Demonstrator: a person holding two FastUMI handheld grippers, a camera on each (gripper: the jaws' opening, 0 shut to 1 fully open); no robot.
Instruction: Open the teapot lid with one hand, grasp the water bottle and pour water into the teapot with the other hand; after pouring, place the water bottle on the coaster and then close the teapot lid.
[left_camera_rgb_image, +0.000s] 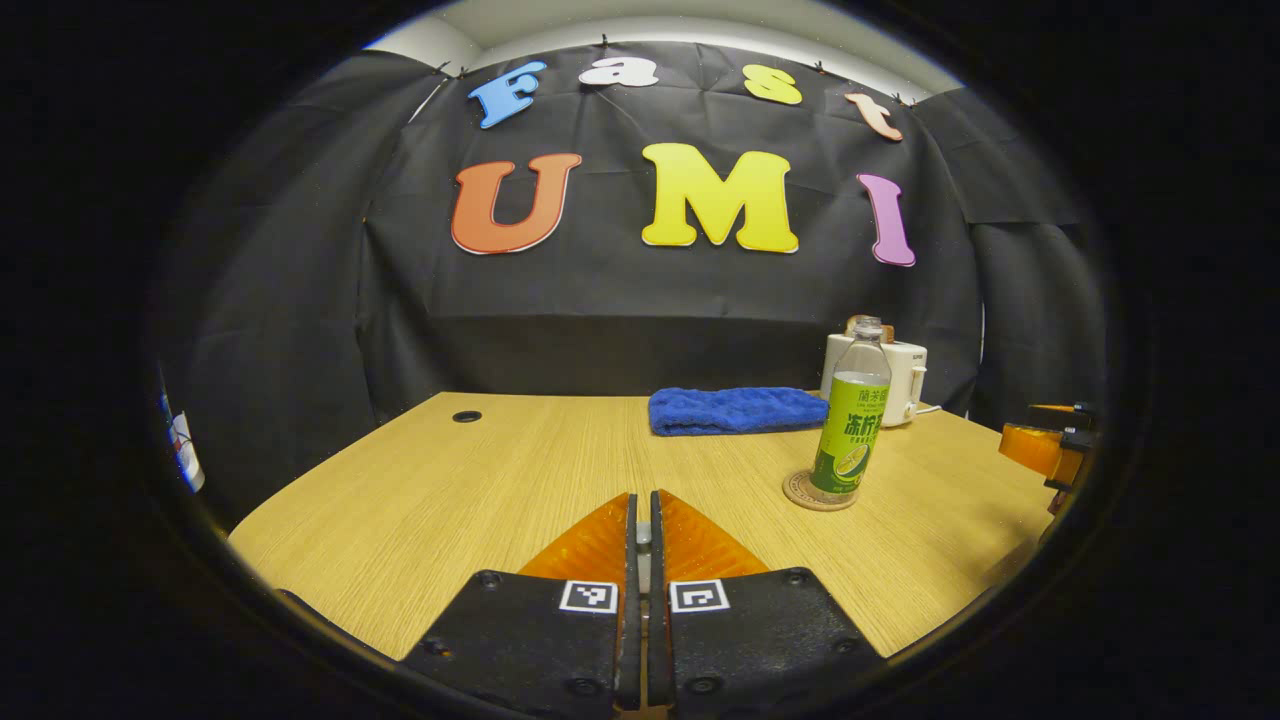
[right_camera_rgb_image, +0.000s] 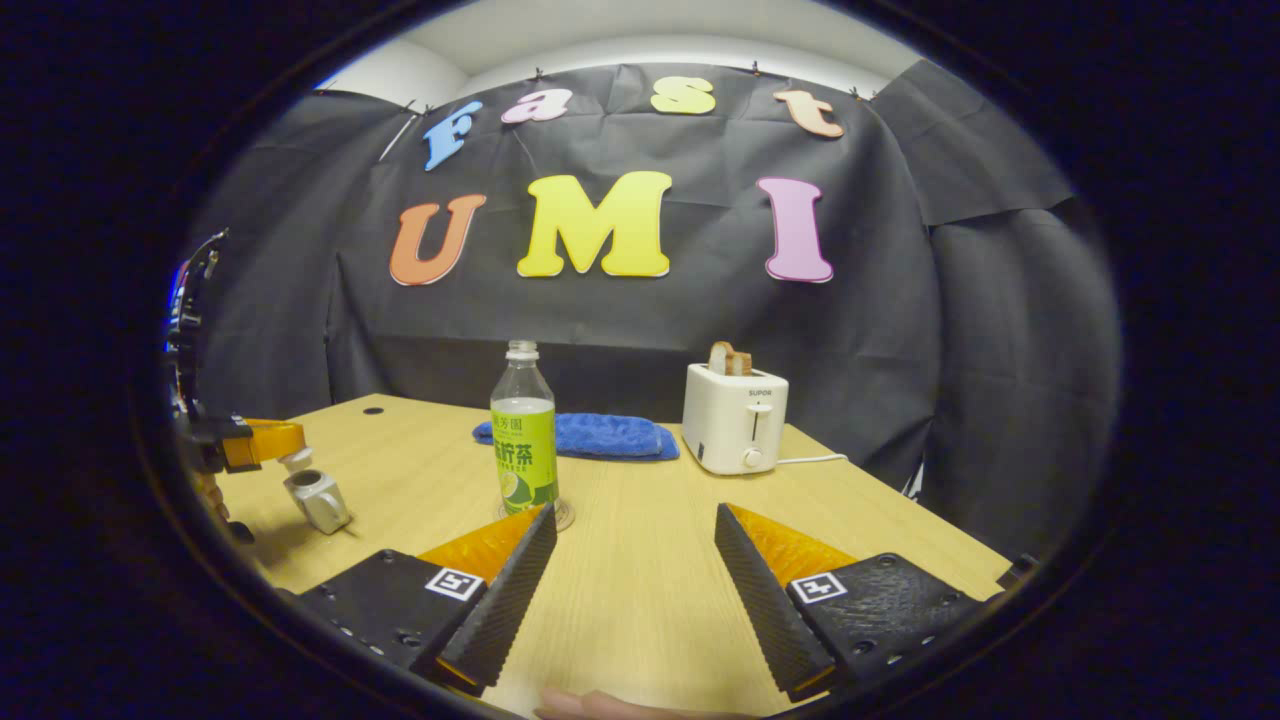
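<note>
Left gripper (left_camera_rgb_image: 645, 497): fingers drawn together to a thin slit; no held item can be made out at the tips.
Metal vessel (right_camera_rgb_image: 318, 499): small, tilted, on the table (left_camera_rgb_image: 450, 500) just below the left gripper in the right gripper view. Whether it is the teapot or its lid cannot be told.
Water bottle (left_camera_rgb_image: 850, 420): upright, uncapped, standing on the coaster (left_camera_rgb_image: 800, 492), near the table's middle.
Blue towel (left_camera_rgb_image: 735, 410): folded, behind the bottle, apart from it.
Toaster (right_camera_rgb_image: 735, 420): at the back right, bread in the slot, clear of the work area.
Right gripper (right_camera_rgb_image: 636, 510): fingers spread wide, empty, with the bottle just ahead and left of its centre line.
Step in hand (judged): bottle grasp pending, or lid closing if the pour is done; this state fits both.
Procedure for grasp: shift left until the bottle sits between the fingers, grip the labelled body at mid-height, and lift straight up off the coaster.
Risk: an off-centre approach may tip the open bottle.
</note>
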